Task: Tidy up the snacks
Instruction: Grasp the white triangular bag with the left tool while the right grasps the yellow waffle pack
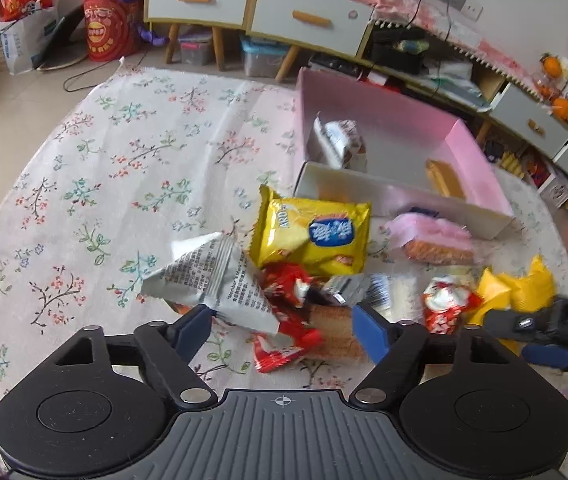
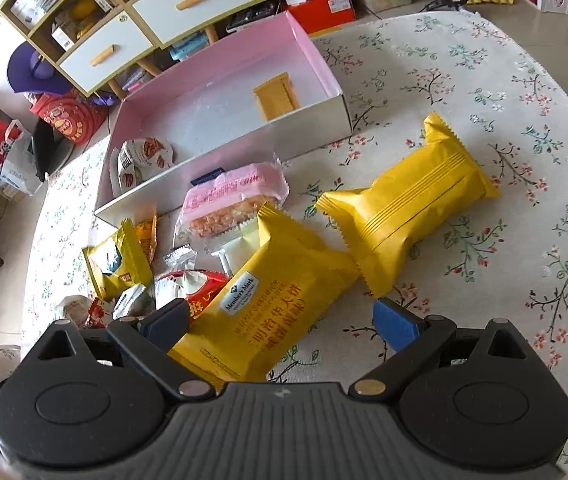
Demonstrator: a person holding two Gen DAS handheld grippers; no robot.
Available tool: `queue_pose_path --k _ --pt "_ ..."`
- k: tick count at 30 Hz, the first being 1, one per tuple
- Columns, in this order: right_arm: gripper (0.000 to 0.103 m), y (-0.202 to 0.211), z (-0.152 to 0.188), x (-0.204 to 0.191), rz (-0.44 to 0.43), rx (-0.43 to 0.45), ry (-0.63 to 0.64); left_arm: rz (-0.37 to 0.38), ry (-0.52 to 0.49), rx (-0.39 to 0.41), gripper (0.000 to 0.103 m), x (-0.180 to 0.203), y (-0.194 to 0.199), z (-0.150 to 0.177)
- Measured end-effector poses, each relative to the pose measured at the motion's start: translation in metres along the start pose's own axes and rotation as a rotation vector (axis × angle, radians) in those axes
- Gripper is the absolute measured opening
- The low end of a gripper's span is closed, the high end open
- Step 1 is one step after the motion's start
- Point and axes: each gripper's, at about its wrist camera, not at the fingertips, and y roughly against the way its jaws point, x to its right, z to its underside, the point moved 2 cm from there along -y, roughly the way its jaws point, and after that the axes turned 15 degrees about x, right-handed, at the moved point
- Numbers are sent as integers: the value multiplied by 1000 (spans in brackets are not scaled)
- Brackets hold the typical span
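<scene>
Snacks in a loose heap on the flowered cloth (image 1: 83, 168), right in front of the pink box (image 2: 219, 80), and I've got both grippers hanging over them. My left gripper (image 1: 279, 328) has its jaws fairly wide, with a white triangular packet (image 1: 211, 284) between them; it looks to touch the left pad, the right pad stands clear, so no real grip. Small print on that packet includes "Member's Mark". Just beyond it is a yellow cracker bag (image 1: 312, 236) with a blue oval label; I can only make out "ARD" along its edge. Red wrappers (image 1: 288, 320) and a pink-wrapped cake (image 1: 432, 236) lie around it.

My right gripper (image 2: 284, 320) stands wide open over a yellow pouch (image 2: 267, 312) that reads "Member's Mark" on a white diamond badge, with red Chinese lettering below that I can't read. Neither pad presses on it. A second yellow pouch (image 2: 412, 200) lies just beside it, seam side up. Inside the box there's a white-and-brown packet (image 2: 139, 160) at one end and an orange wafer (image 2: 275, 96) at the other.
</scene>
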Motion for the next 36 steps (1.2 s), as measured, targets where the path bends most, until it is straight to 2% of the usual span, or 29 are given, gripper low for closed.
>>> queue_pose_path --k 5,9,14,16,19,23,24,26,33,35,36 --pt "96 -3 3 -1 17 -8 21 16 11 48 67 0 13 -9" --pt "96 -4 3 1 27 -12 23 48 2 70 66 3 19 -14" --pt "95 -5 3 3 43 -13 22 -39 -49 60 66 -7 6 -14" --pt "95 -5 3 5 43 -13 24 -56 -50 37 66 -15 -3 -12" --pt "93 -7 4 6 49 -19 29 -77 -75 47 66 -23 -7 -12" --pt "84 -13 9 7 56 -53 35 -91 -68 37 66 -33 -11 -12" --pt "84 -15 11 8 61 -61 46 -97 -69 34 66 -37 -12 -12" --pt "80 -13 12 5 66 -51 88 -111 -68 22 66 -45 -17 -12" --pt "70 -9 15 4 70 -49 155 -61 -95 37 65 -67 -27 -9" --pt "64 -8 16 3 65 -50 186 -33 -97 51 63 -70 -29 -7" --pt "63 -7 17 3 60 -49 203 -14 -96 58 58 -71 -30 -6"
